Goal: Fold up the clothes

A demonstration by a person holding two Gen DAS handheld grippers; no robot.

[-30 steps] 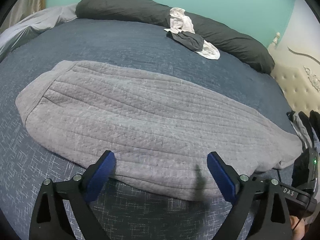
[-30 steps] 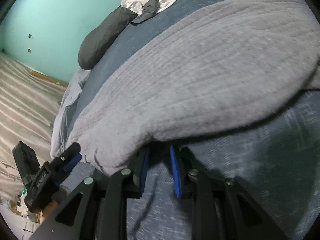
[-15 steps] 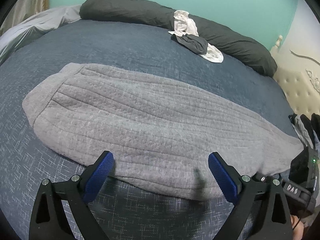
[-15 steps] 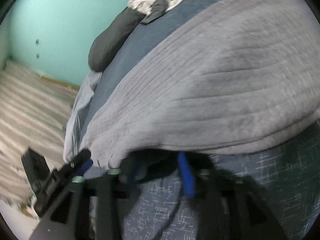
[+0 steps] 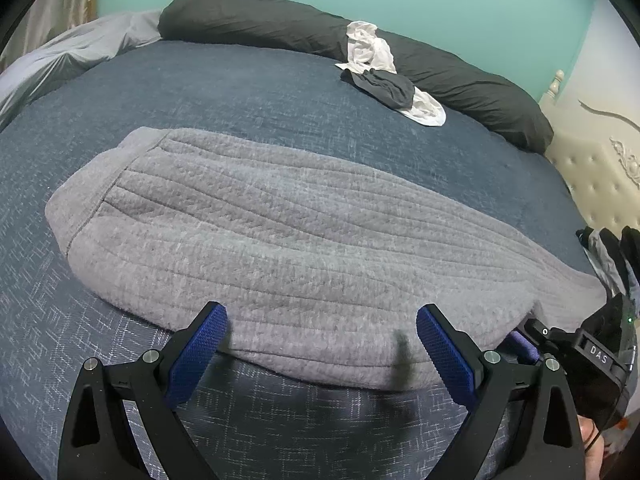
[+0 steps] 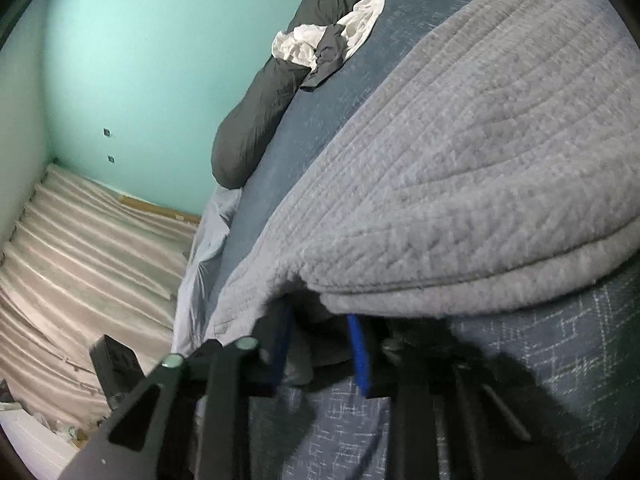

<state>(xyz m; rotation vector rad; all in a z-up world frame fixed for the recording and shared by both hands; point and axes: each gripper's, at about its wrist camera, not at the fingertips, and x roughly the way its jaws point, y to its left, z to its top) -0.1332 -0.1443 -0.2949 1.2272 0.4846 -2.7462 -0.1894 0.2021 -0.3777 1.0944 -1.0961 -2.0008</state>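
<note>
Left wrist view: grey knit garment (image 5: 304, 240) lies flat on the bed (image 5: 240, 92); left gripper (image 5: 322, 334) spread wide at its near edge, empty

Right wrist view: right gripper (image 6: 320, 344) just narrowed at the lifted hem (image 6: 440, 300) — grip unclear

Handling: thick, soft, floppy — probably best pinched at the doubled hem corners

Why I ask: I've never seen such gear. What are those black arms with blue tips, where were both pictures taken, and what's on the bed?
No robot: a person holds a two-finger claw in each hand, each with a wide-angle camera looking along its fingers. One picture is from the left claw, wide open at the near edge of a grey garment spread on the blue bed cover. The other is from the right claw, whose jaws have just been closing at the garment's hem; the cloth hides whether they pinch it. Behind lie a dark pillow and some white and dark clothes.
</note>
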